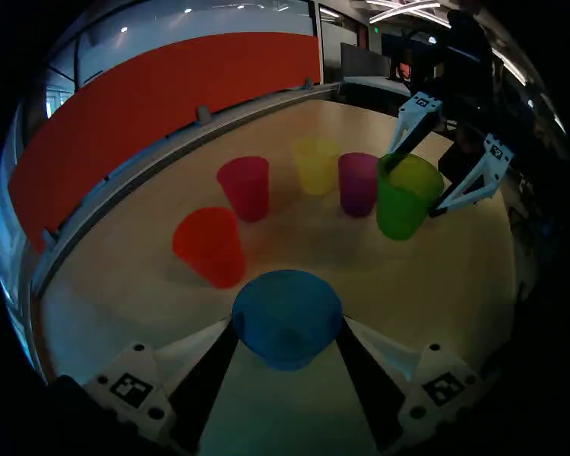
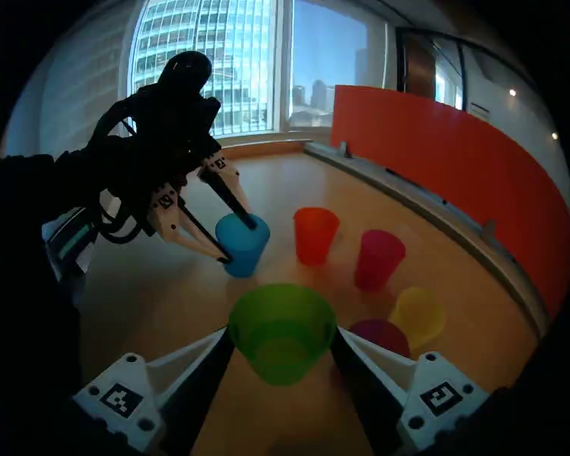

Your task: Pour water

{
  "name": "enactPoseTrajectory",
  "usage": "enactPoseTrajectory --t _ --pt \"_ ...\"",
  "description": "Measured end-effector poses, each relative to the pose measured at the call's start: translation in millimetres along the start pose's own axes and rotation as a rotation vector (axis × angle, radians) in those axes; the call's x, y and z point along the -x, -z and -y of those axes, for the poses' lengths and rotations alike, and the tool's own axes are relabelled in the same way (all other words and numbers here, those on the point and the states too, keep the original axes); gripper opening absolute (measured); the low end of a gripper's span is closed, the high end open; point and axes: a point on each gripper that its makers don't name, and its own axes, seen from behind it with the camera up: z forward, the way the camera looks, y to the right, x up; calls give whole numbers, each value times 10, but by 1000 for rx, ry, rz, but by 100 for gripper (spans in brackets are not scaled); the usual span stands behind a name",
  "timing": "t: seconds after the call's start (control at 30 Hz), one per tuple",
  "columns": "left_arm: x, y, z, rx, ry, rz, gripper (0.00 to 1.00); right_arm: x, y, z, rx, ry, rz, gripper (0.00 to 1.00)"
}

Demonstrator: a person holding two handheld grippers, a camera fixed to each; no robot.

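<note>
Gripping a blue cup [image 1: 287,311], the left claw [image 1: 286,333] holds it upright over the tabletop [image 1: 422,289]. The right claw [image 2: 282,342] is clamped on a green cup [image 2: 282,323], also upright. An orange cup [image 1: 209,245], pink cup [image 1: 245,186], yellow cup [image 1: 316,163] and purple cup [image 1: 357,182] stand in a curved row nearby.

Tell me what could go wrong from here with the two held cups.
The green cup sits right beside the purple cup; tilting or swinging it could knock that one over. The blue cup is held only by its smooth tapered sides between the jaws, so it may slip when tipped. A misaligned pour would wet the table.
</note>
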Motion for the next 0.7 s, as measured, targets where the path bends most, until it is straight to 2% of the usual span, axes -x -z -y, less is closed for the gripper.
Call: enactPoseTrajectory --t 0.2,0.7 --pt "44 -46 -13 6 3 3 87 42 -36 4 -1 0 9 91" --pt "114 -20 -22 10 9 7 87 160 -78 31 3 3 29 91"
